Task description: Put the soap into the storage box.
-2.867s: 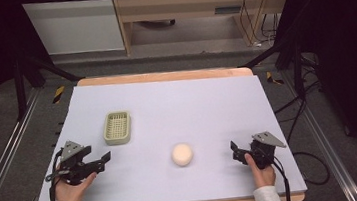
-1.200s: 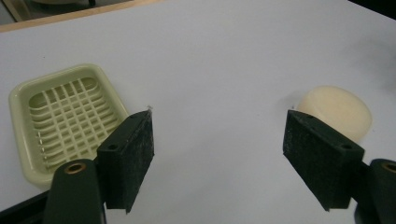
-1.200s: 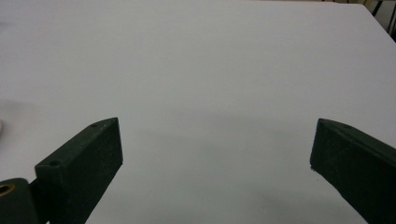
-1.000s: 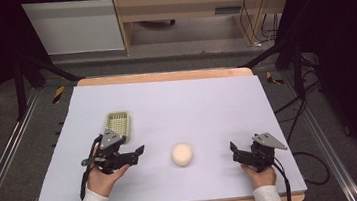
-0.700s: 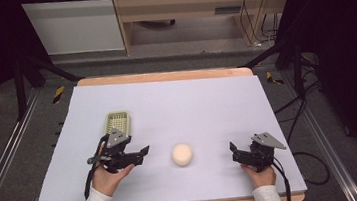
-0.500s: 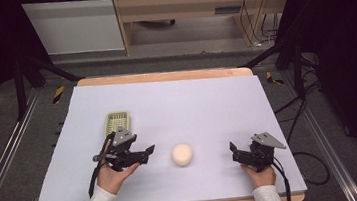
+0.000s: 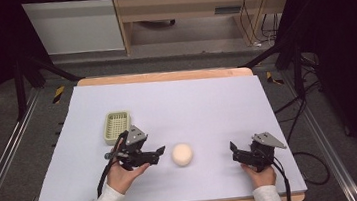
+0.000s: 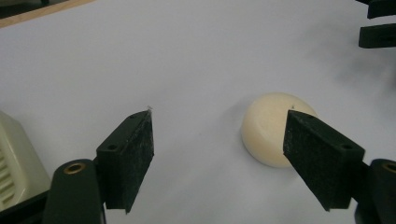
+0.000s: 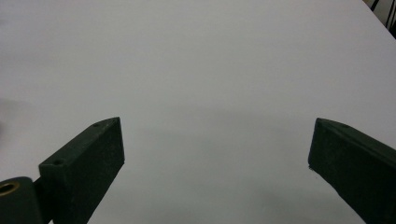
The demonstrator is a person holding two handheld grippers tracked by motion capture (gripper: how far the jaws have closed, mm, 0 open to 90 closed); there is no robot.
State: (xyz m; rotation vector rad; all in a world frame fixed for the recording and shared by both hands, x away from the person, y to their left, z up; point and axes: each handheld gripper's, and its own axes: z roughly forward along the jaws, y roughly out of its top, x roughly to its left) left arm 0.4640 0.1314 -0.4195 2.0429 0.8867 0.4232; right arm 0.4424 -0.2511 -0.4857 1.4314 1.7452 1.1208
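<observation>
- Left gripper (image 7: 159, 152) is hovering just beside the cream ball (image 7: 182, 154), jaws spread wide.
- Right gripper (image 7: 234, 151) is sitting well apart on the table (image 7: 207, 102), jaws spread.

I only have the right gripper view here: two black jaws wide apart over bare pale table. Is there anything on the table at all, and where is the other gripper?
Observer: Yes. A cream ball lies on the table, between the two grippers in the high view.
Operator: And the left gripper?
Observer: The left gripper is open, its jaws spread, with the ball just ahead near one jaw and not yet between them.
Operator: Anything else out there?
Observer: A small pale green basket sits just beyond the left hand.
</observation>
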